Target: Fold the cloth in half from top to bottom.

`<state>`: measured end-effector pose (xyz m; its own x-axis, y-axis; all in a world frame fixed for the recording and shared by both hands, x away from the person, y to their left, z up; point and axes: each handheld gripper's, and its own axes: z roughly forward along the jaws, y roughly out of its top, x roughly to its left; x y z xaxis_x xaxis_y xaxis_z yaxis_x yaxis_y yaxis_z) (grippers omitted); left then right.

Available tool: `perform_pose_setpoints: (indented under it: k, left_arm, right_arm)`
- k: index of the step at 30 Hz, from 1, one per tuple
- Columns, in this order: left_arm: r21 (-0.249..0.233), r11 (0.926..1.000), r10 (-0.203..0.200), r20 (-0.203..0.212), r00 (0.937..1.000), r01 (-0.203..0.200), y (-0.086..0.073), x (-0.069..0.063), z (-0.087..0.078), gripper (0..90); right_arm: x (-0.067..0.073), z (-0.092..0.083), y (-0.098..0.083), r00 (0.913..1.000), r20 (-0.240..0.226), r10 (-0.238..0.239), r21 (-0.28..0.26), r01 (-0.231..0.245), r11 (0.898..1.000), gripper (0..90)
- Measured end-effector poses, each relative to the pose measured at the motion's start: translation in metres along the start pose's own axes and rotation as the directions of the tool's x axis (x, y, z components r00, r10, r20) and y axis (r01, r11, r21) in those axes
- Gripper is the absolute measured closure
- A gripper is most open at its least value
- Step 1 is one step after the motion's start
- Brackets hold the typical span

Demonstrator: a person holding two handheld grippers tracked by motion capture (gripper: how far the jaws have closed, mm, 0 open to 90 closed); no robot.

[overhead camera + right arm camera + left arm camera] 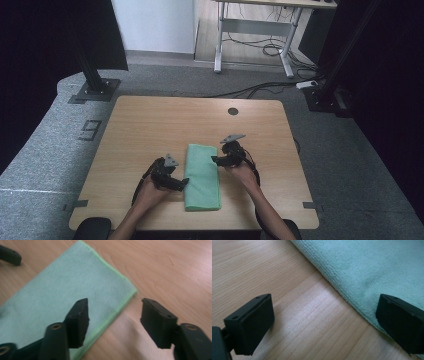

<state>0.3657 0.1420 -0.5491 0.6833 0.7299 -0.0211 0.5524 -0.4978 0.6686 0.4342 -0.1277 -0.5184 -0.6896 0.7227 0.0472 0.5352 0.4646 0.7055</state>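
Jaws of both grippers apart, empty — left gripper [182, 183] astride the towel [202, 176] edge, right gripper [113, 322] above its corner.

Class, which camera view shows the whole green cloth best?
The high view: the folded green cloth lies entire on the table, all four edges visible. The left gripper view shows one edge close up; the right gripper view shows one end and a corner.
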Motion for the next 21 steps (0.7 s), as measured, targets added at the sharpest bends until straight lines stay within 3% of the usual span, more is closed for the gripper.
perform_pose_setpoints:
  k: [7, 13, 17, 21]
  left_arm:
    - [0.000, 1.0000, 0.000, 0.000, 1.0000, 0.000, 0.000, 0.000, 0.000, 2.1]
    - [-0.001, 1.0000, 0.000, 0.000, 1.0000, 0.000, 0.000, 0.000, 0.000, 2.0]
    - [-0.001, 1.0000, 0.000, 0.001, 1.0000, 0.000, 0.000, 0.000, 0.000, 2.0]
    - [-0.001, 1.0000, 0.000, 0.002, 1.0000, 0.000, 0.000, 0.000, 0.000, 2.0]
  right_arm:
    - [-0.008, 0.019, 0.016, 0.9998, 0.012, -0.017, 0.024, 0.017, 1.000, 54.3]
    - [-0.018, 0.034, 0.019, 0.9994, 0.033, -0.011, 0.039, 0.010, 0.999, 47.6]
    - [-0.018, 0.042, 0.019, 0.9997, 0.015, -0.019, 0.057, 0.018, 0.998, 38.6]
    - [-0.017, 0.046, 0.018, 0.9998, -0.007, -0.020, 0.058, 0.020, 0.998, 42.4]
